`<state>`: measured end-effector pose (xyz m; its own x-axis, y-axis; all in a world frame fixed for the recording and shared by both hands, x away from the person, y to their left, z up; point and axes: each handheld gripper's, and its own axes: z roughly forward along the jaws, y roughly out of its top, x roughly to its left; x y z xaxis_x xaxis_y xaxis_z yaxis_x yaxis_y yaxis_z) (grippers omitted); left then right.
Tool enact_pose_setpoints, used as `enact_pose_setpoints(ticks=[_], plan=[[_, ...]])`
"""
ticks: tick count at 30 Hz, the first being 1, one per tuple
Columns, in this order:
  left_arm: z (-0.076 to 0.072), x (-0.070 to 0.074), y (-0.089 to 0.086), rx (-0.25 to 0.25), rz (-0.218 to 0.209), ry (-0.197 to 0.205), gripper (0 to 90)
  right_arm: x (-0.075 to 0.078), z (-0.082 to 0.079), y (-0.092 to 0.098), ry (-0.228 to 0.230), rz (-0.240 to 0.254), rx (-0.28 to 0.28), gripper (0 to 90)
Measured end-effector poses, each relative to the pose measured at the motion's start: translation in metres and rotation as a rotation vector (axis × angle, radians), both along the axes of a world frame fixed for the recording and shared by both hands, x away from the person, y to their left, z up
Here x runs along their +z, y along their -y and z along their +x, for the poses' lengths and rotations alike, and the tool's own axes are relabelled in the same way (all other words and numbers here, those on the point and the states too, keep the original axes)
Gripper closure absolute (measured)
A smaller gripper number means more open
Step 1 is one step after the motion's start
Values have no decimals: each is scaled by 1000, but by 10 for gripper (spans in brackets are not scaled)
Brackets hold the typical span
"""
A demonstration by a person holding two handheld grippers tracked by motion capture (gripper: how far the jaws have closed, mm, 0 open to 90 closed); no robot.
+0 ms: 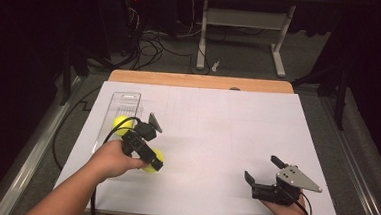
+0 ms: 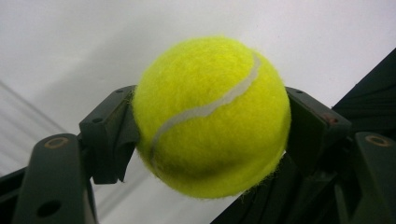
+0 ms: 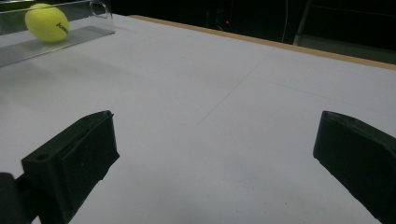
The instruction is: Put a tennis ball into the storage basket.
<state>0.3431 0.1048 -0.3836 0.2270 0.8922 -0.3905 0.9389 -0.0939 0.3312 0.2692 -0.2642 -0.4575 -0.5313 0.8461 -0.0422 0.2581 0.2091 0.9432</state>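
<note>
**Left claw grips a tennis ball**

While the left claw [image 1: 156,161] clamps a tennis ball [image 2: 211,116] just beside the clear tray [image 1: 129,99], a second ball [image 3: 46,22] lies inside that tray. Right claw [image 1: 264,169] rests wide, empty, on the counter [image 1: 227,125].

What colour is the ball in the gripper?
Bright yellow-green tennis ball with a pale curved seam, best in the left gripper view.

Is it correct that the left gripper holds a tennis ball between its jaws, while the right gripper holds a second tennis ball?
Not quite. The left gripper does clamp a tennis ball, but the right gripper holds nothing: the right gripper view shows its jaws wide apart over the bare white table. The second ball lies in the clear tray at the far left.
</note>
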Motion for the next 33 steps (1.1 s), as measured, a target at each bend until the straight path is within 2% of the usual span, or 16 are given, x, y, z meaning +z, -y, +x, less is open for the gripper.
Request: enact_pose_setpoints(ticks=[7,13,22,33], plan=[[4,13,-10,22,-20,-16,268,0,0,0,-2,0,5,3],[9,21,-15,27,-21,-25,268,0,0,0,-2,1,6,3],[14,34,-22,37,-22,-19,268,0,1,0,-1,4,8,3],[20,49,-42,84,-15,-1,268,-1,1,0,-3,3,10,4]])
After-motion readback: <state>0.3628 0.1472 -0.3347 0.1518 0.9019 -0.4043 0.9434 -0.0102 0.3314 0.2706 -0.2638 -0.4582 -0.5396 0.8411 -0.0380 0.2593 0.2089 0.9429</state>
